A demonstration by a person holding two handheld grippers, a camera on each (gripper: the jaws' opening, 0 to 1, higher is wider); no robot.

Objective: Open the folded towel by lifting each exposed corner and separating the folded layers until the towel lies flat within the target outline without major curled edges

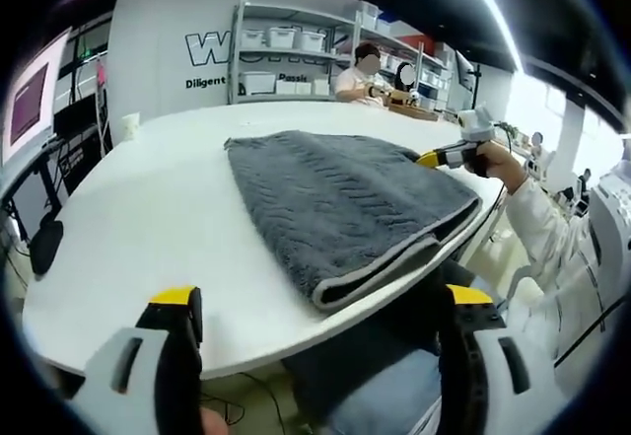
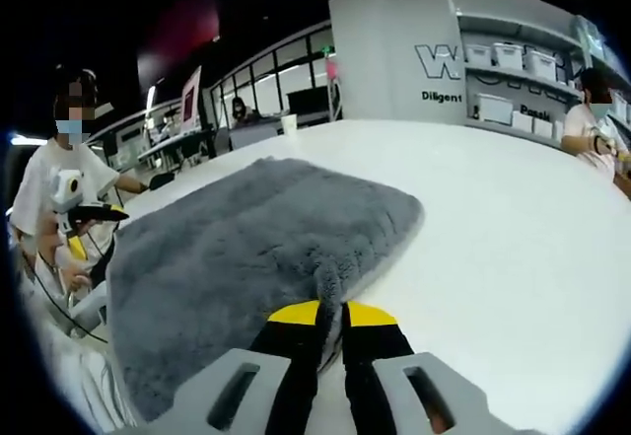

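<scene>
A grey towel (image 1: 335, 203) lies folded on the white table (image 1: 148, 218), and its layered edge faces me in the left gripper view. My left gripper (image 1: 322, 299) is open just off the table's near rim, its jaws wide apart in front of that edge. My right gripper (image 1: 452, 156) comes in from the right at the towel's far corner, held by a person's hand. In the right gripper view, the right gripper (image 2: 331, 309) is shut on a pinch of the towel (image 2: 246, 248) at its near corner, which is raised into a small peak. The left gripper (image 2: 84, 213) shows at the far left.
The table (image 2: 493, 218) is broad, with bare white surface around the towel. A white cup (image 1: 130, 124) stands near its far edge. Shelves with white bins (image 1: 286, 55) line the back wall, where another person sits. The table's rim runs just before my left gripper.
</scene>
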